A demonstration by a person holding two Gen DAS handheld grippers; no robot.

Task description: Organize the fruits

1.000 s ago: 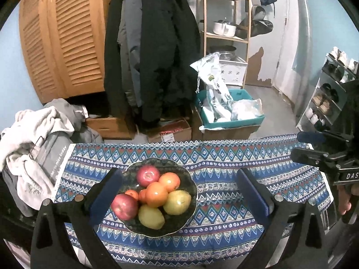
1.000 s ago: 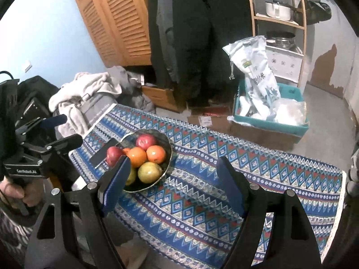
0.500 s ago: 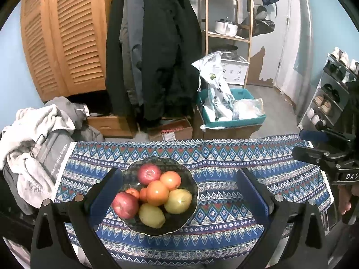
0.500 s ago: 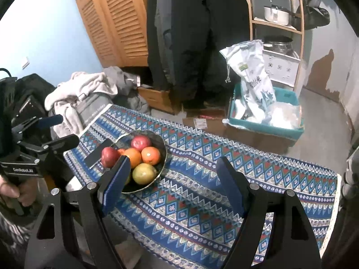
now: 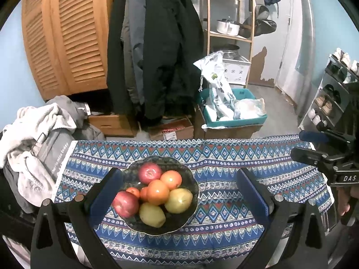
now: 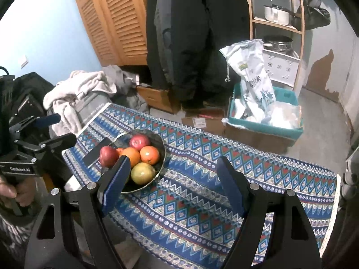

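The left claw (image 5: 178, 191) is held wide apart with nothing gripped; between its blue pads, lower down, a dark bowl (image 5: 190, 215) of fruit is seen. The right claw (image 6: 172, 185) is likewise spread wide and empty, poised over a bare stretch of patterned cloth (image 6: 197, 201) covering the table, the bowl lying beside its left pad. In the bowl two red apples (image 5: 149, 173), several oranges (image 5: 158, 192) and two yellow-green pears (image 5: 178, 200) are piled together. The bowl is set near the cloth's left end. Beyond the table, dark coats (image 5: 157, 51), a teal crate (image 5: 235, 121) and a heap of laundry (image 5: 33, 134) are seen.
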